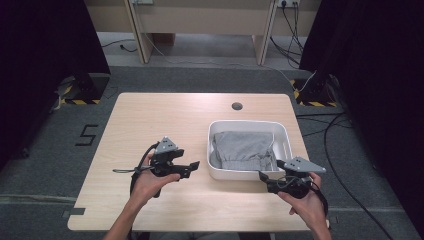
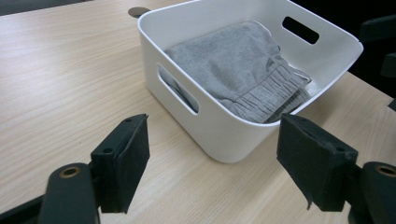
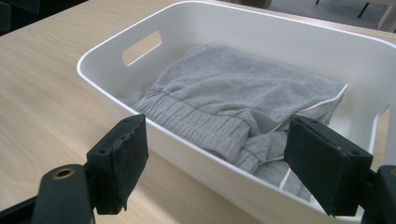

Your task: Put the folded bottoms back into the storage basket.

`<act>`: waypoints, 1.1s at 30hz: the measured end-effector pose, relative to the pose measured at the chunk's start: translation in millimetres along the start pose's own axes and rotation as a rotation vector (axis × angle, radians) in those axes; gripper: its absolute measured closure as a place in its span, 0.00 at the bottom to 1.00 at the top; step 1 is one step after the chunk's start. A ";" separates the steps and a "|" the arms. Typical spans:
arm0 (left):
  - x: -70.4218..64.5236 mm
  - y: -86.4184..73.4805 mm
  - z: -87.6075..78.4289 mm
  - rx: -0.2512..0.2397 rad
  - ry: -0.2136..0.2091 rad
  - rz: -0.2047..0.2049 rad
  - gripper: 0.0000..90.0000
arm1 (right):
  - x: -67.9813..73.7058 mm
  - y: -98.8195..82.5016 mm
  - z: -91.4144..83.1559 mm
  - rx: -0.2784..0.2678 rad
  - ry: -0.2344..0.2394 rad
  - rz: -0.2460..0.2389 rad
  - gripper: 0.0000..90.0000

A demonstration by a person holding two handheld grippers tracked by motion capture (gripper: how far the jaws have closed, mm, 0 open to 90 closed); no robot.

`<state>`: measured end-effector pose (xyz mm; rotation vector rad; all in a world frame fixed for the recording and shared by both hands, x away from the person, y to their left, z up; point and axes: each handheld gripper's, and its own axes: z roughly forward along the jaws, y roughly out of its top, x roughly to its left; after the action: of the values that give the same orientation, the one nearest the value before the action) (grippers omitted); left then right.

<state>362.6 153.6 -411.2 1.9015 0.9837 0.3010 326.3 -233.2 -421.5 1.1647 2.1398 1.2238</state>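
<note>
Even soft overhead light, faint shadows, dark side edges, slightly soft focus.

Table (image 1: 150, 125): light wood | white bin (image 1: 248, 174) right of centre, folded grey garment (image 1: 245, 149) inside | left gripper (image 1: 192, 168) near-left of bin, apart from it, jaws spread, empty | right gripper (image 1: 271, 170) at bin's near right corner, jaws spread, empty.
</note>
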 end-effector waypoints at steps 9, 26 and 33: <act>6.1 -17.4 -3.5 0.004 0.020 -0.016 0.27 | 1.7 -9.5 -9.0 0.000 -0.002 -0.001 0.25; 15.0 -45.3 -12.7 -0.006 0.064 -0.019 0.27 | 10.3 -23.4 -15.8 0.005 0.010 -0.016 0.25; 19.0 -59.0 -14.6 -0.007 0.076 -0.015 0.27 | 14.1 -33.0 -13.7 0.009 0.018 -0.021 0.26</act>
<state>336.7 190.7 -456.0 1.8873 1.0460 0.3696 293.8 -237.2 -441.5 1.1367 2.1676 1.2215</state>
